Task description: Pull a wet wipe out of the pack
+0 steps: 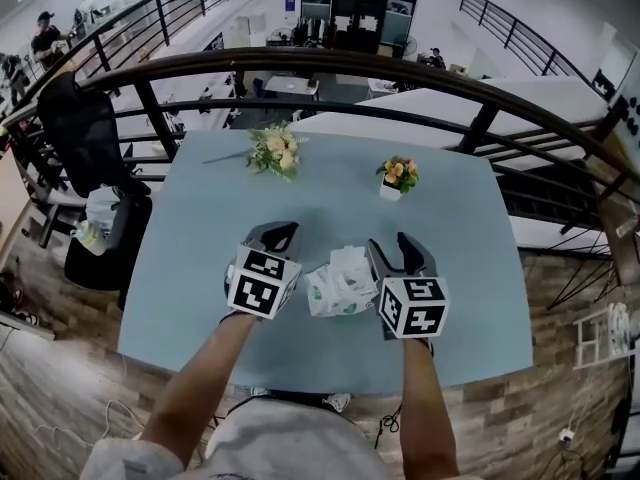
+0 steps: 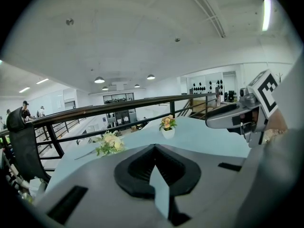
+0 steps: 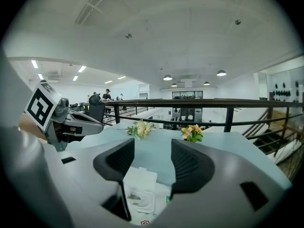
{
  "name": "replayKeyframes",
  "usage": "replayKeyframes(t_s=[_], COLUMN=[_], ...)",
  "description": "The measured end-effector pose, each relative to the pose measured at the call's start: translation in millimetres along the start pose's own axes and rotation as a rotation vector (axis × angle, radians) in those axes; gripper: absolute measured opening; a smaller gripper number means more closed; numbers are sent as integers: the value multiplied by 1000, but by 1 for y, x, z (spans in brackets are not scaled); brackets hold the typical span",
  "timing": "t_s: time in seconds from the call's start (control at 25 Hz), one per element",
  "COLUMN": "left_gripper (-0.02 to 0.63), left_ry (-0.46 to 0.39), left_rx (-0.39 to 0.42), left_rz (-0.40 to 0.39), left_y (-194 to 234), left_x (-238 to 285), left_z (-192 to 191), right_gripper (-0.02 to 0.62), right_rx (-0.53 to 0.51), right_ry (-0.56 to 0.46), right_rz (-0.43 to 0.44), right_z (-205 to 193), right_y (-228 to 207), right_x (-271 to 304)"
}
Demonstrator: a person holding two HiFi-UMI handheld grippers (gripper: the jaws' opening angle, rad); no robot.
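Note:
A white and green wet wipe pack [image 1: 338, 284] lies on the light blue table [image 1: 210, 228], between my two grippers. In the right gripper view the pack [image 3: 142, 199] sits just below the jaws with its white lid flap raised. My right gripper [image 1: 390, 242] is at the pack's right side, and its jaws [image 3: 152, 163] stand open above the pack with nothing between them. My left gripper [image 1: 282, 232] is just left of the pack. It [image 2: 154, 149] is shut with its tips together and holds nothing.
A pale bouquet [image 1: 276, 151] lies at the table's far side, and a small white pot of orange flowers [image 1: 398, 176] stands to its right. A dark railing [image 1: 330, 66] runs behind the table. A black chair [image 1: 80, 128] stands off the left edge.

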State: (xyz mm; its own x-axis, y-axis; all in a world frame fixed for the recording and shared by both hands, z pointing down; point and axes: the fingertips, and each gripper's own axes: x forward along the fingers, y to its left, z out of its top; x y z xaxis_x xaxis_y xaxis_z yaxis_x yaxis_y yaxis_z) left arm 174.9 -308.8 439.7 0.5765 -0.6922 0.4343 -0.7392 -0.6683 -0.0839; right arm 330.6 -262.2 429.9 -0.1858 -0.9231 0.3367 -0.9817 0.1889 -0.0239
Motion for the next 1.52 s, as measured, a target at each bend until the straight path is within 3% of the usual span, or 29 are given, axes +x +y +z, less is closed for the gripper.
replayKeyframes(t_s=[0.68,1.52], left_gripper=[-5,-5], left_ry=[-3,34], left_rx=[-48,-36], left_rz=[74,31], left_y=[-2,-13], left_x=[-14,-20], left_z=[-10,-35], right_gripper=[225,224], right_rx=[-47,-40], right_ry=[47,202], right_rz=[102,165], right_z=[-13,-74], right_y=[9,41], right_x=[6,16])
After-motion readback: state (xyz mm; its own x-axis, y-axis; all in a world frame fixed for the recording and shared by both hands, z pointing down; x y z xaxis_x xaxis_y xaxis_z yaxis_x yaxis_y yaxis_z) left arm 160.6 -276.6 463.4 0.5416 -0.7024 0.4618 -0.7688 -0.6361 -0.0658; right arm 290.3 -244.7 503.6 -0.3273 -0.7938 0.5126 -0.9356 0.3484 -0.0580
